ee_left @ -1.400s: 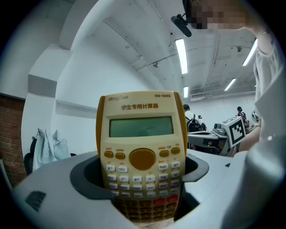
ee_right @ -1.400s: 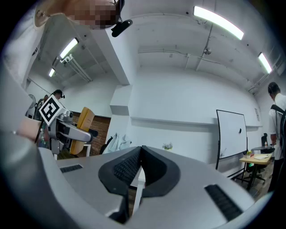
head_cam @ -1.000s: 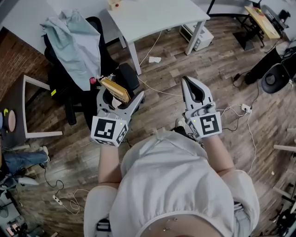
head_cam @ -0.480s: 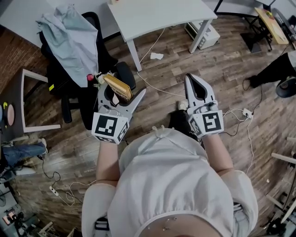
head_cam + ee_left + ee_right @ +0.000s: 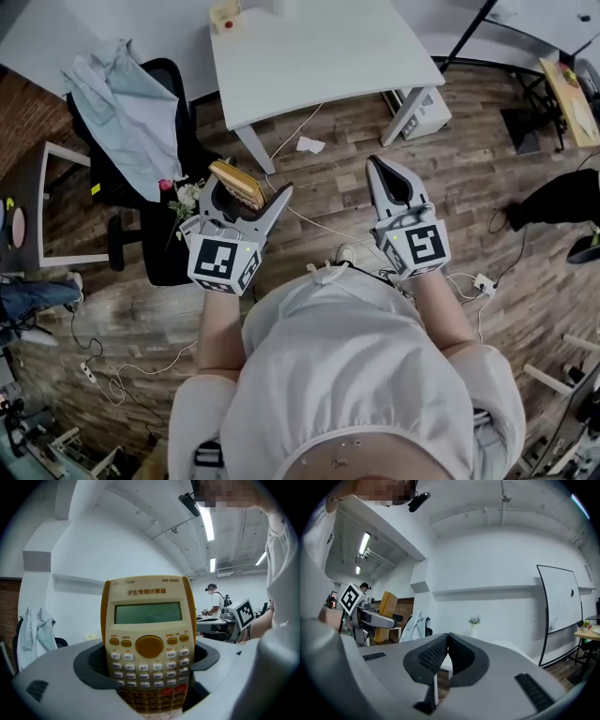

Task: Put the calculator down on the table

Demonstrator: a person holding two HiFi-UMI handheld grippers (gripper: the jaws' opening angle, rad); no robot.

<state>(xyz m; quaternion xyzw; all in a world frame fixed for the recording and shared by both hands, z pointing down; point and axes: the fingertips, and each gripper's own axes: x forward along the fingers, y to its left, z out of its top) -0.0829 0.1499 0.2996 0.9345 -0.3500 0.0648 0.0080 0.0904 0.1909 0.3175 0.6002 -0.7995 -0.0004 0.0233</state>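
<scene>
1. The step in hand is carrying the calculator (image 5: 149, 639) to the white table (image 5: 319, 56). It is held in the air above the wooden floor, short of the table's near edge, so it is not yet set down.
2. To do this well, I judge the left gripper (image 5: 246, 195) should reach over the tabletop, lower until the calculator touches, lay it flat, and only then let go — releasing from height risks a drop.
3. The left jaws clamp the calculator's lower key rows, with its display end pointing away from the gripper.
4. The right gripper (image 5: 392, 176) is closed on nothing.
5. The calculator is slim and cream-faced, with orange-yellow sides, a blank grey display and a round orange pad.
</scene>
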